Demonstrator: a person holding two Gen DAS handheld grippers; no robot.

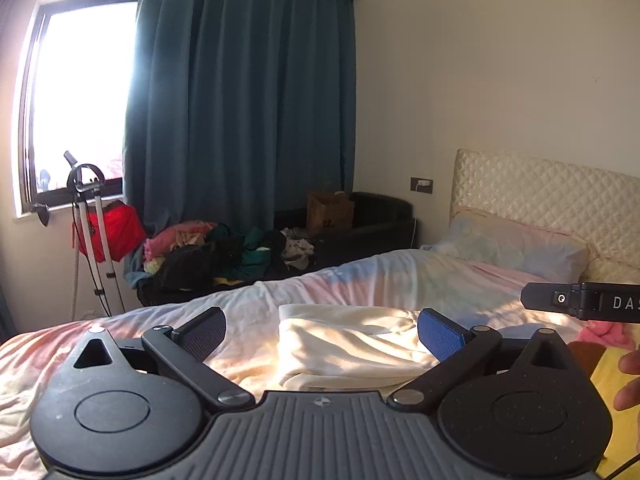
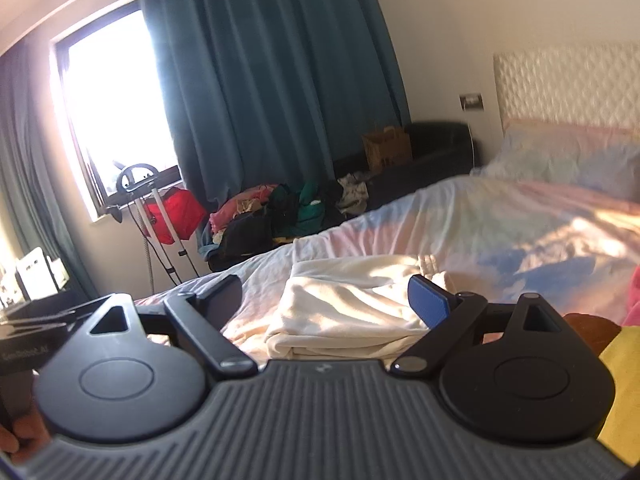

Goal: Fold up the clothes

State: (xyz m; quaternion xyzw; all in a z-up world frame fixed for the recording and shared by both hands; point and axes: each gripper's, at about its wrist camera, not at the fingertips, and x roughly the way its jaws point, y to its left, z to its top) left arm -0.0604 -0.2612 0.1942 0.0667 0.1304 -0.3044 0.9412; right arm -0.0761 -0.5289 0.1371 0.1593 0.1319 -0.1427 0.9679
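A cream garment [image 1: 344, 344] lies folded in layers on the bed, straight ahead of both grippers; it also shows in the right wrist view [image 2: 340, 312]. My left gripper [image 1: 322, 334] is open and empty, held just above the garment's near edge. My right gripper [image 2: 322, 300] is open and empty, hovering over the same garment; part of its body [image 1: 580, 302] shows at the right of the left wrist view. A pink garment [image 1: 604, 334] and a yellow one [image 1: 612, 364] lie at the right; the yellow one also shows in the right wrist view [image 2: 624, 384].
The bed [image 1: 400, 276] has a pastel sheet, a pillow [image 1: 512, 240] and a quilted headboard [image 1: 552, 188]. A pile of mixed clothes [image 1: 224, 252] sits beyond it under the teal curtain [image 1: 240, 100]. A garment steamer stand [image 1: 90, 224] stands by the window.
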